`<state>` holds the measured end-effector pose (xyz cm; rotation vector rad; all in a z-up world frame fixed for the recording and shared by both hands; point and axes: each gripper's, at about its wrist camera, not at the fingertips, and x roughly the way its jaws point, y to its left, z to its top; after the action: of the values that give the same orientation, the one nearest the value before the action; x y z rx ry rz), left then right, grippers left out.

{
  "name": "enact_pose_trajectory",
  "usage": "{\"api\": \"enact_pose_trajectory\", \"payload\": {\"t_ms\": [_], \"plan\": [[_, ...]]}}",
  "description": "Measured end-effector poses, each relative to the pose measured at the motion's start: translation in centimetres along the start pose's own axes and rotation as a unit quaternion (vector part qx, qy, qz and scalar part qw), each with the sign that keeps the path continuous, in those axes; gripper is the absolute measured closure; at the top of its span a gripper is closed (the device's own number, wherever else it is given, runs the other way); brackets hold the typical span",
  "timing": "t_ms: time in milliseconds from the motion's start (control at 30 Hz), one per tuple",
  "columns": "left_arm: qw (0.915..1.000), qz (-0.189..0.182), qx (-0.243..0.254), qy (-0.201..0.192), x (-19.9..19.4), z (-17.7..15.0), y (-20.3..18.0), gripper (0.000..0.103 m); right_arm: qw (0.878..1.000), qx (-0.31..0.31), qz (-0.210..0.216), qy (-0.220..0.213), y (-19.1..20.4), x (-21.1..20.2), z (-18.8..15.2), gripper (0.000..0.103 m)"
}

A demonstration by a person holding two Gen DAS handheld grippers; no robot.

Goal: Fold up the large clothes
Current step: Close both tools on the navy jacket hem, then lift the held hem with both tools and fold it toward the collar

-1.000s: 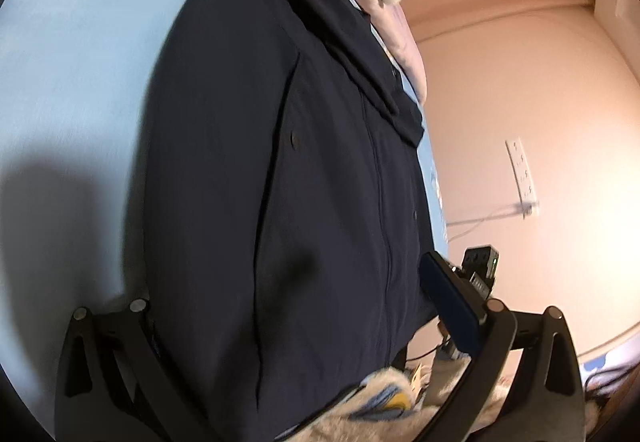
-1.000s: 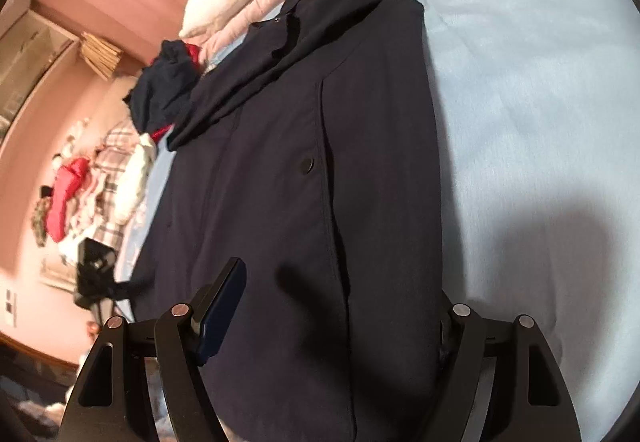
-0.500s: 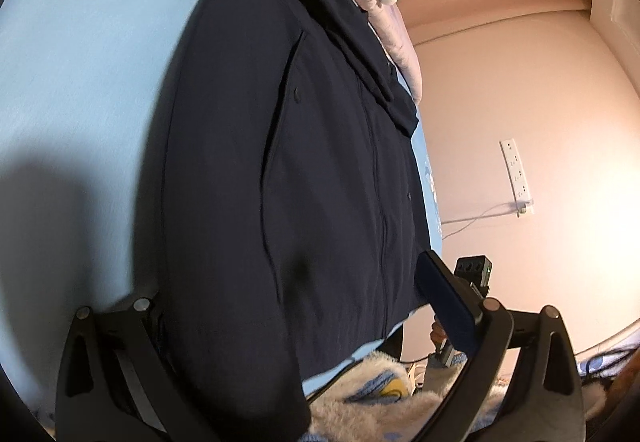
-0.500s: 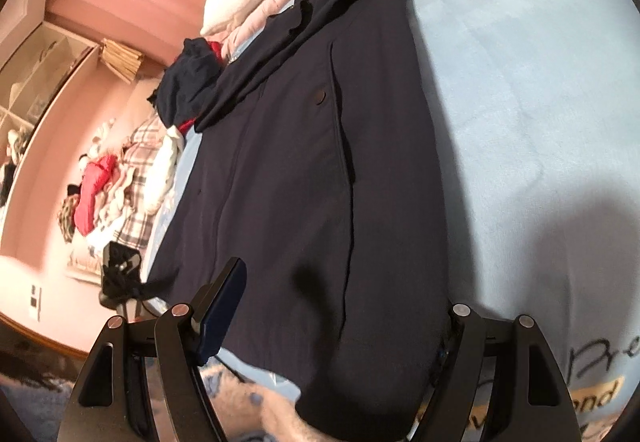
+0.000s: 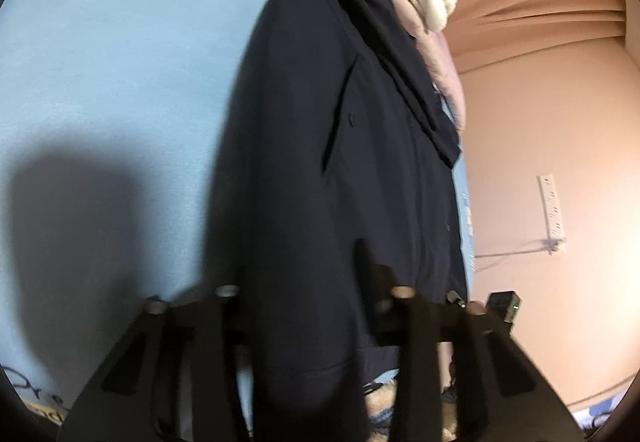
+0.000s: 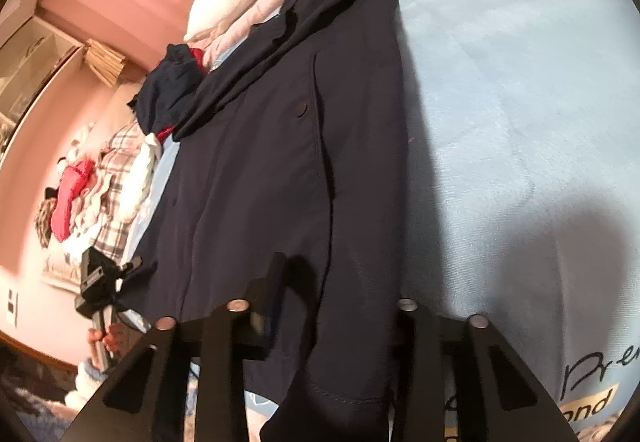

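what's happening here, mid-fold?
A person is working a dark navy garment laid lengthwise on a light blue bedsheet, a gripper in each hand. The left gripper and right gripper both sit at the near hem, and their jaws have just been closing with the fabric between them. The hem hasn't been lifted yet; a sleeve lies folded across the top.

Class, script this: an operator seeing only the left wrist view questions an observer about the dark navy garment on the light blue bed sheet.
Operator: What lies beyond the dark navy garment, off the bed?
Observer: A heap of plaid, white and red clothes by the pink wall.
Operator: Anything near its collar?
Observer: A crumpled navy-and-red cloth bundle.
Operator: The right claw?
Observer: Its jaws have just been closing, the garment's hem between them.
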<state>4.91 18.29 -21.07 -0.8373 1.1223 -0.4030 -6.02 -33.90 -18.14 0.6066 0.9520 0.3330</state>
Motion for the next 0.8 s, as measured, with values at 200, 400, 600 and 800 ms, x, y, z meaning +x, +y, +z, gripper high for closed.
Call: {"api": "enact_pose_trajectory", "payload": {"t_ms": [200,400,600,800], "plan": [[0.9993,-0.011,0.022,-0.029,-1.2,0.5,-2.2,0.084,1.0,-0.016,0.017,-0.021,2.1,-0.8,1.1,0.091],[0.9975,-0.039,0.047,-0.037,-1.8,1.2,-4.4,0.086,0.995,-0.001,0.086,-0.045,3.1,-1.9,2.8,0.094],[0.993,-0.054,0.088,-0.058,-3.0,0.6,-6.3,0.091,0.99,-0.014,0.115,-0.08,4.6,-3.0,2.8,0.095],[0.9894,-0.061,0.093,-0.093,-4.1,0.4,-6.7,0.094,0.985,-0.033,0.127,-0.109,5.9,-4.3,2.3,0.096]]}}
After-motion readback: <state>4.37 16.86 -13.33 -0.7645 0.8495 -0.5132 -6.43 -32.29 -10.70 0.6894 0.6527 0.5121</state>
